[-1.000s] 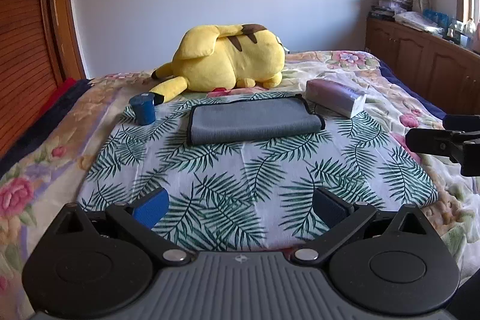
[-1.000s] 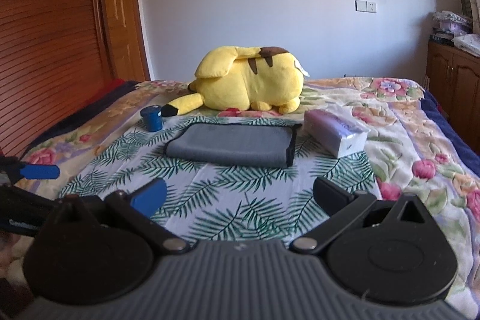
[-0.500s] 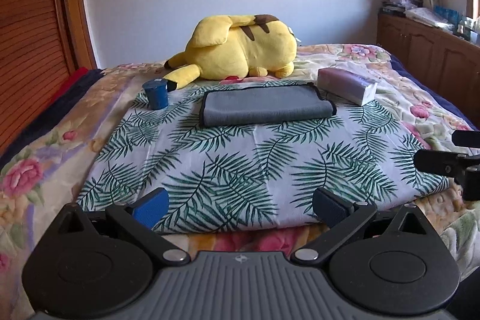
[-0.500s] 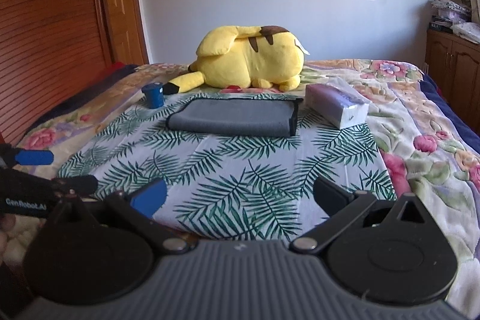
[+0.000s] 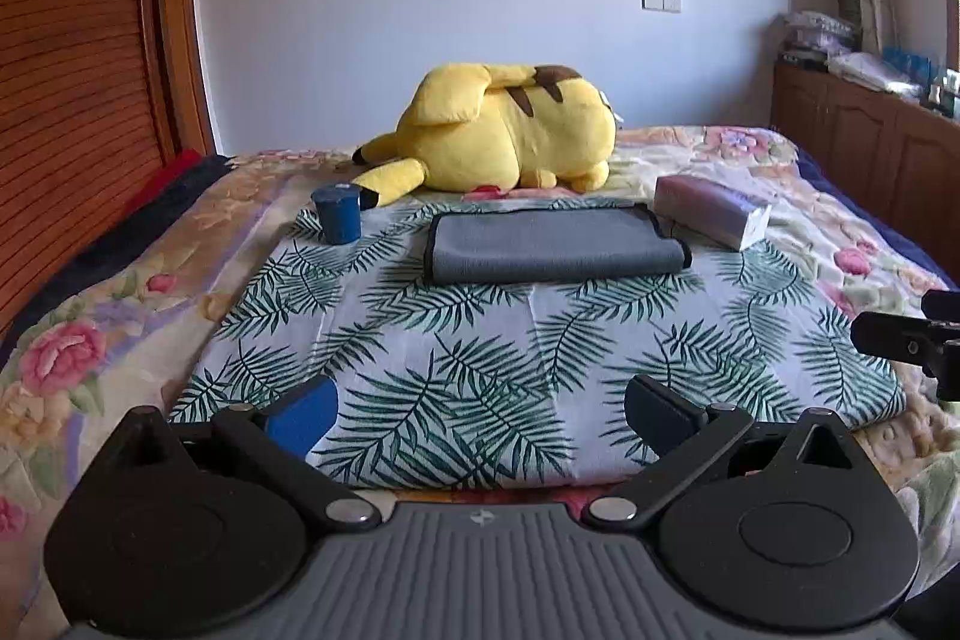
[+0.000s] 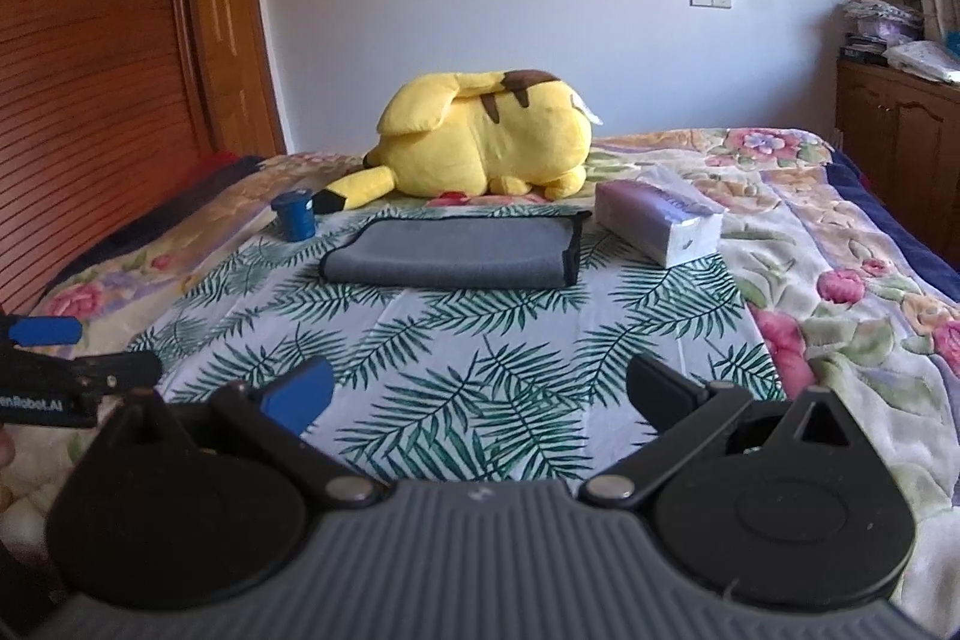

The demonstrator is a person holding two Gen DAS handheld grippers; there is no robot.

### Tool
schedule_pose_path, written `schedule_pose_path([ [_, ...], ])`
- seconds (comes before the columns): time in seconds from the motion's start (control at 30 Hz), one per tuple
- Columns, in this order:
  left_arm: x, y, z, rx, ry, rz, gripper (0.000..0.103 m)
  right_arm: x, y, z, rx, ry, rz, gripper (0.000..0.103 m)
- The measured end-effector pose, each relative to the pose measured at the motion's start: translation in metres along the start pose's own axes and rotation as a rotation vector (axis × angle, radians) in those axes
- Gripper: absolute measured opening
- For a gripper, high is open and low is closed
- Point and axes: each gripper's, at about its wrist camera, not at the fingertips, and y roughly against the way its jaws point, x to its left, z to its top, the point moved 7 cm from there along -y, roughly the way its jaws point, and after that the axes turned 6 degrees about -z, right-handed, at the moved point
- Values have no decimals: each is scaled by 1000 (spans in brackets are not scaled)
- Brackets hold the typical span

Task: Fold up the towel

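Observation:
A grey towel with a dark hem [image 5: 549, 246] lies folded flat on the palm-leaf cloth [image 5: 480, 364] at the far part of the bed; it also shows in the right wrist view [image 6: 456, 254]. My left gripper [image 5: 480, 409] is open and empty, held back near the bed's front edge, well short of the towel. My right gripper [image 6: 477, 391] is open and empty too, at a similar distance. The right gripper's fingers [image 5: 900, 334] show at the right edge of the left wrist view; the left gripper's fingers [image 6: 60, 349] show at the left edge of the right wrist view.
A yellow plush toy [image 5: 498, 136] lies behind the towel. A blue cup [image 5: 338, 215] stands at the towel's left and a tissue pack [image 5: 711, 211] at its right. A wooden wardrobe [image 5: 72, 100] is on the left, wooden cabinets [image 5: 870, 148] on the right.
Both grippers have drawn back from the towel toward the bed's front edge, so the towel looks smaller and farther. Both stayed open. The towel has not moved.

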Motion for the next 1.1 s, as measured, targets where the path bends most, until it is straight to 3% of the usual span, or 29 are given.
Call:
schedule_pose_path([
  [1.1, -5, 22, 18, -154, -67, 25, 103, -9, 22, 18, -192, 12, -69, 103],
])
